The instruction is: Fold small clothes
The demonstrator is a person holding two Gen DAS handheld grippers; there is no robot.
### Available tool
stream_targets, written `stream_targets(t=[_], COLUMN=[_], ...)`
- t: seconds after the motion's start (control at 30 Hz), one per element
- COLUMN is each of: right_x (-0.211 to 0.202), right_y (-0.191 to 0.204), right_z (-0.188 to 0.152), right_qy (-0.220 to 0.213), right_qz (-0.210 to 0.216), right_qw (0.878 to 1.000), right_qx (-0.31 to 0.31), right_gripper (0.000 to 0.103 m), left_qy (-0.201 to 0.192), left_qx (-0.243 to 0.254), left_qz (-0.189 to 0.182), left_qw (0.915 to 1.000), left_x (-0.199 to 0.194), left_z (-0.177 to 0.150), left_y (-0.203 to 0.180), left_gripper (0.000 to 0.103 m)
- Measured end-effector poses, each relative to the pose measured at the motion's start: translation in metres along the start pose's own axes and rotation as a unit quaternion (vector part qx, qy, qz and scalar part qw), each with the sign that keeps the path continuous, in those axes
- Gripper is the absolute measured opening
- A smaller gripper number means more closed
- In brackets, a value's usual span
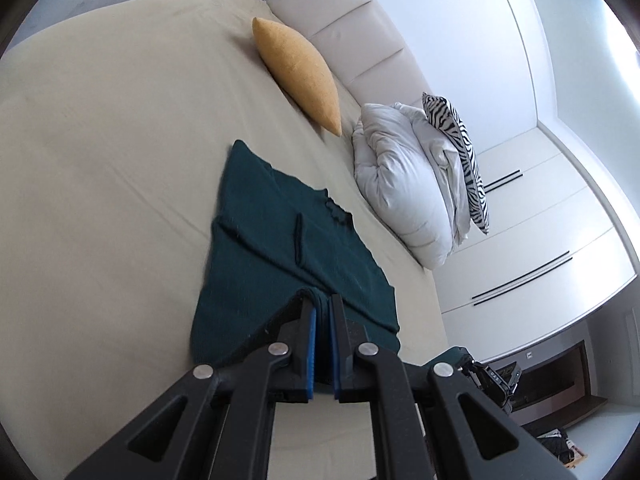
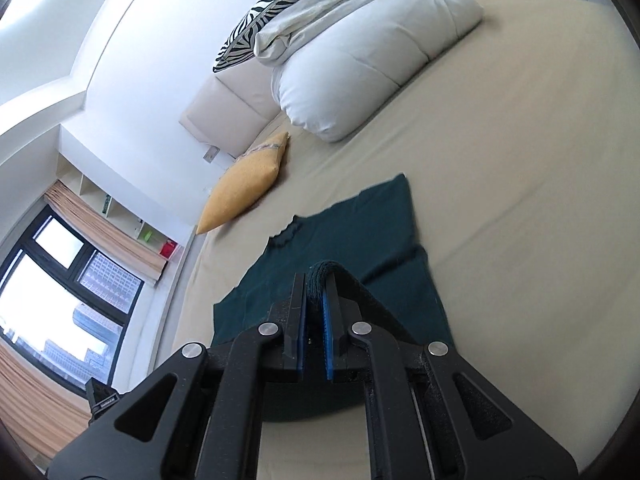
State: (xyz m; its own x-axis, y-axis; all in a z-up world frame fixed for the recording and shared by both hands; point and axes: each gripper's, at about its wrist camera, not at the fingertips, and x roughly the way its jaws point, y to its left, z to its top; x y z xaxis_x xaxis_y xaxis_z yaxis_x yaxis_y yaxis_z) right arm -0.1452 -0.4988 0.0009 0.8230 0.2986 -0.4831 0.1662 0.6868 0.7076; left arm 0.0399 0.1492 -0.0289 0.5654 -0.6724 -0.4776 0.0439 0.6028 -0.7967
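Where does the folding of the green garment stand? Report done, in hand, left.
Done: the dark green garment lies spread on the bed. In hand: the left hand-held gripper and the right hand-held gripper each pinch its near edge, lifted. Left: apparently the whole fold; no finished fold shows.

You are working in bright, soft daylight, which pours in from the window at eight o'clock in the right wrist view, its panes blown out white. Shadows on the bed sheet are faint. Fisheye bending curves walls toward dark corners. The green garment edges smear with motion blur.
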Motion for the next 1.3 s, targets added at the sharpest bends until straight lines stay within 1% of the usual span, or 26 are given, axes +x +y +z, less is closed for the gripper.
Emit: stream_targets(t=[0.2,0.3,0.47,0.6,0.83,0.97,1.03,1.07,1.1,1.13,1.17,1.2,1.23,1.27,1.3], right_x=[0.053,0.085,0.128,0.16,0.211,0.247,0.265,0.277,0.287,0.297,0.306,0.308,0.309,0.307,0.303], right_y=[0.019,0.026,0.028,0.024,0.007,-0.009,-0.017,-0.022,-0.028,-0.035,-0.042,-0.045,-0.048,-0.048,-0.047], right_z=[0.038,0.058,0.075,0.085,0.108,0.118,0.121,0.122,0.122,0.121,0.12,0.118,0.116,0.114,0.113], right_qy=[-0.01,-0.013,-0.011,-0.004,-0.001,0.009,0.015,0.026,0.036,0.048,0.062,0.067,0.069,0.063,0.056], right_qz=[-0.025,-0.043,-0.065,-0.083,-0.104,-0.123,-0.135,-0.142,-0.149,-0.159,-0.161,-0.158,-0.152,-0.152,-0.159], right_qw=[0.999,0.998,0.997,0.995,0.994,0.992,0.99,0.989,0.988,0.986,0.985,0.985,0.986,0.986,0.986], right_qx=[-0.026,-0.04,-0.051,-0.057,-0.044,-0.035,-0.034,-0.03,-0.025,-0.018,-0.008,-0.002,0.003,-0.003,-0.011], right_gripper=[0.006,0.006,0.005,0.005,0.005,0.005,0.006,0.008,0.009,0.009,0.011,0.016,0.02,0.031,0.051], left_qy=[-0.007,-0.007,0.0,0.0,0.005,0.005,0.015,0.021,0.026,0.03,0.028,0.023,0.017,0.009,0.002], left_qx=[0.004,-0.003,-0.005,-0.005,-0.018,-0.024,-0.024,-0.025,-0.027,-0.032,-0.035,-0.032,-0.023,-0.014,-0.007], left_qz=[0.006,0.006,0.015,0.026,0.047,0.067,0.082,0.098,0.108,0.107,0.097,0.094,0.096,0.102,0.106], left_qw=[1.0,1.0,0.9999,0.9996,0.9987,0.9974,0.9962,0.9947,0.9934,0.9933,0.9943,0.9948,0.995,0.9946,0.9943], left_x=[0.032,0.052,0.084,0.103,0.142,0.166,0.181,0.188,0.193,0.196,0.194,0.191,0.188,0.183,0.179], left_z=[0.038,0.058,0.084,0.102,0.132,0.148,0.153,0.154,0.155,0.154,0.153,0.151,0.15,0.148,0.146], left_y=[-0.002,0.0,0.004,0.01,0.023,0.034,0.042,0.046,0.05,0.052,0.053,0.051,0.048,0.043,0.04], left_gripper=[0.006,0.006,0.006,0.006,0.006,0.007,0.007,0.008,0.015,0.019,0.027,0.038,0.045,0.056,0.057])
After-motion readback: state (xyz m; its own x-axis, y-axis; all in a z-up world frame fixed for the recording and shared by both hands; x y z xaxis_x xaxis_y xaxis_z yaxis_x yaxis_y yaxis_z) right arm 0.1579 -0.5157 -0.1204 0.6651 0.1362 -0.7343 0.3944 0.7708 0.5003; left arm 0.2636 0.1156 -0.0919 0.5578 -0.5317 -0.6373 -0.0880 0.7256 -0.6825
